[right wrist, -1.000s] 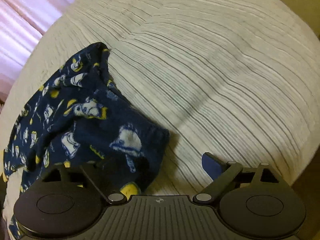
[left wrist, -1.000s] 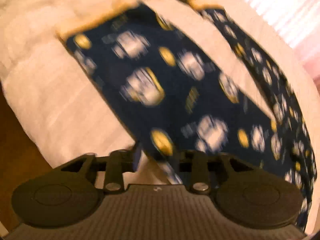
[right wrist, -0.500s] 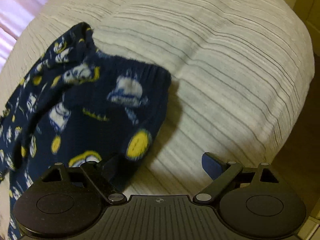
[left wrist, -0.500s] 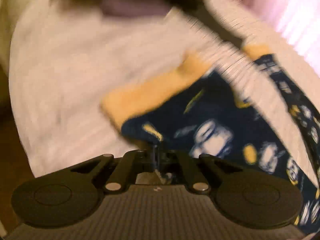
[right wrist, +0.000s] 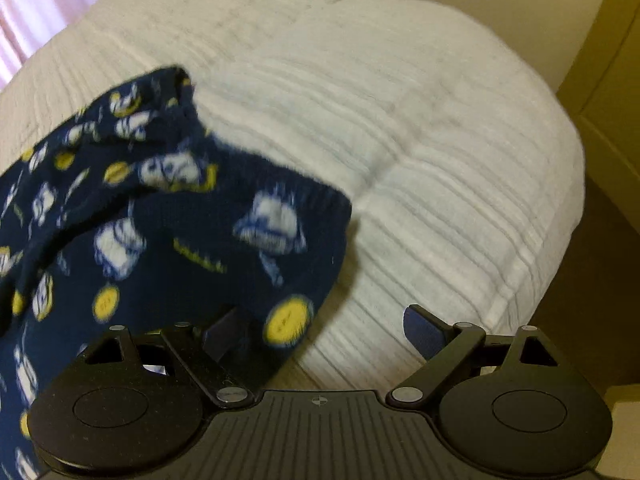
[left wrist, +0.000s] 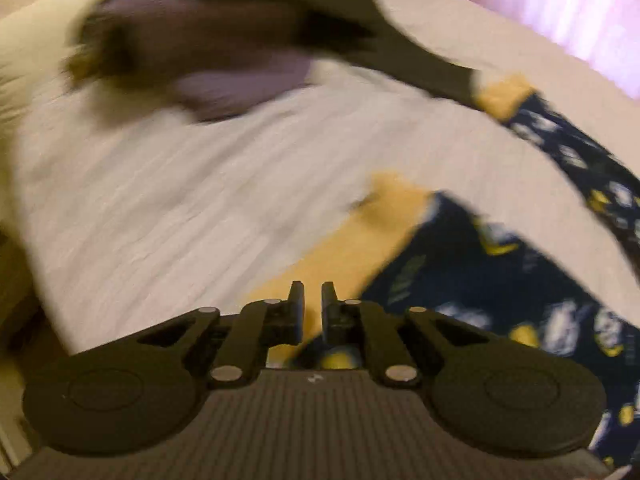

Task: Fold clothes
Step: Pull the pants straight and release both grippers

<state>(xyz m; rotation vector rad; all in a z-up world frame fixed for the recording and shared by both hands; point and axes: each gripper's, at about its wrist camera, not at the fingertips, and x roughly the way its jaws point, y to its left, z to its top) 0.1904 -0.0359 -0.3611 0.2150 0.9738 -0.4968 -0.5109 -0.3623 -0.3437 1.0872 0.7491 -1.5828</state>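
Pajama pants mid-fold on the bed, one pair of tongs nearly together, the other wide apart

Left tongs [left wrist: 312,300] sit low centre of the left wrist view with the tips nearly together, just a thin gap; can't tell if any cloth is pinched, it's pretty blurry. Right past the tips is the yellow cuff [left wrist: 360,240] of the navy printed pajama pants [left wrist: 480,272], the leg running off to the lower right, with a second cuffed leg at the upper right edge. Right tongs [right wrist: 324,330] are spread wide, gripping nothing, though cloth drapes over the left-hand tip. The pants there fill the left half of the frame, stretching away to the upper left across the white ribbed bed cover [right wrist: 420,128]. I'd say the left tongs are the nearer ones for folding the leg over.
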